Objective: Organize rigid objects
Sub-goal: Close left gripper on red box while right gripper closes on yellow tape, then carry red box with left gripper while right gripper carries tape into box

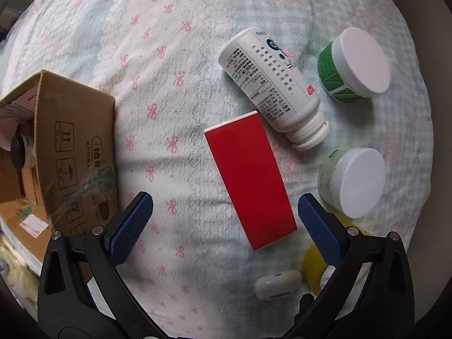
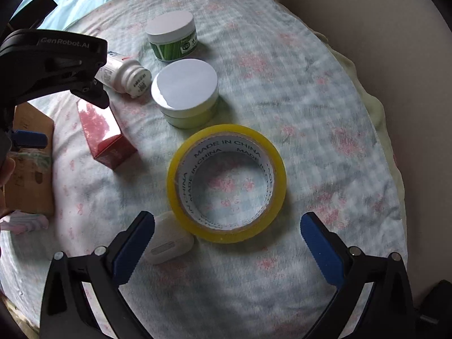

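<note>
A red box lies flat on the floral cloth, just ahead of my open, empty left gripper. A white pill bottle lies on its side beyond it. Two white-lidded jars, dark green and pale green, sit to the right. A white earbud case lies near the left gripper's right finger. In the right wrist view, my open, empty right gripper hovers over a yellow tape roll, with the earbud case by its left finger.
An open cardboard box with items inside stands at the left edge of the cloth. The left gripper's body shows at the upper left of the right wrist view. The bed's edge curves along the right.
</note>
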The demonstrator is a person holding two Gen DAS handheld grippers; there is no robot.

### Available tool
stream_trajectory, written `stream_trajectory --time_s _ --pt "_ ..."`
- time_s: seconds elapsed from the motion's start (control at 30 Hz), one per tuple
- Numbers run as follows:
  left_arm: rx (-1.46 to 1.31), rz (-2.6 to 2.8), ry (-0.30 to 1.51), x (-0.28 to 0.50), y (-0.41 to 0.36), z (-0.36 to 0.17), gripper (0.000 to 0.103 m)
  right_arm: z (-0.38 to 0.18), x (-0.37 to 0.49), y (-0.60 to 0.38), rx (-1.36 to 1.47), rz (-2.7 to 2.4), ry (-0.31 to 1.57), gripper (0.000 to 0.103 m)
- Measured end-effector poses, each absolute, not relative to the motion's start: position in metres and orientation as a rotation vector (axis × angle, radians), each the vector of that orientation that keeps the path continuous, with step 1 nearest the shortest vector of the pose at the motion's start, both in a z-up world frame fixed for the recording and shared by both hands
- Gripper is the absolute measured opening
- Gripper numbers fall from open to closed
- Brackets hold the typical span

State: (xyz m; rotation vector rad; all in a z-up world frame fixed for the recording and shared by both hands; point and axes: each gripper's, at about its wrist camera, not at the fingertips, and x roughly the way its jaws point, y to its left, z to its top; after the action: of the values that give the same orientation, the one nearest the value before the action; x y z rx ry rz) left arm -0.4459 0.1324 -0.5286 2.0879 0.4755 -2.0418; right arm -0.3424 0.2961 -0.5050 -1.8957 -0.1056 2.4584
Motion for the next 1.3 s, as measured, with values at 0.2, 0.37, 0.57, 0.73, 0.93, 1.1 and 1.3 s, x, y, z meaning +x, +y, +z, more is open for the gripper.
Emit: stream_trajectory --time_s 0.2,0.37,0.57,0.73,0.93,1.1,1.3 --pt "2.104 -1.968 0.481 -0.455 0.136 -0.551 0.096 -0.524 -0.354 0.295 -1.890 2.383 -0.082 0.103" --pt "2.127 -1.945 0.523 -0.457 0.139 -0.558 0.081 -0.531 -0.365 0.298 -1.907 2.341 -0.063 0.103" --pt "2.162 -1.946 0.557 -0.461 0.152 -0.559 0.049 -0.532 -0.373 0.303 -1.921 2.300 -0.090 0.103" --pt "2.156 -1.938 0.606 -0.456 0.151 -0.559 0.046 -0.531 -0.376 0.305 -1.946 2.274 -0.116 0.102" --pt "2.173 -1.957 0.601 -0.449 0.155 -0.551 0.043 -0.527 -0.375 0.310 -1.972 2.265 -0.114 0.096" --pt "2.156 -1.979 0.603 -0.438 0.158 -0.540 0.042 -0.520 -0.371 0.318 -1.970 2.274 -0.103 0.095" --pt "2.144 -2.018 0.576 -0.427 0.164 -0.525 0.042 -0.509 -0.363 0.327 -1.950 2.288 -0.103 0.095"
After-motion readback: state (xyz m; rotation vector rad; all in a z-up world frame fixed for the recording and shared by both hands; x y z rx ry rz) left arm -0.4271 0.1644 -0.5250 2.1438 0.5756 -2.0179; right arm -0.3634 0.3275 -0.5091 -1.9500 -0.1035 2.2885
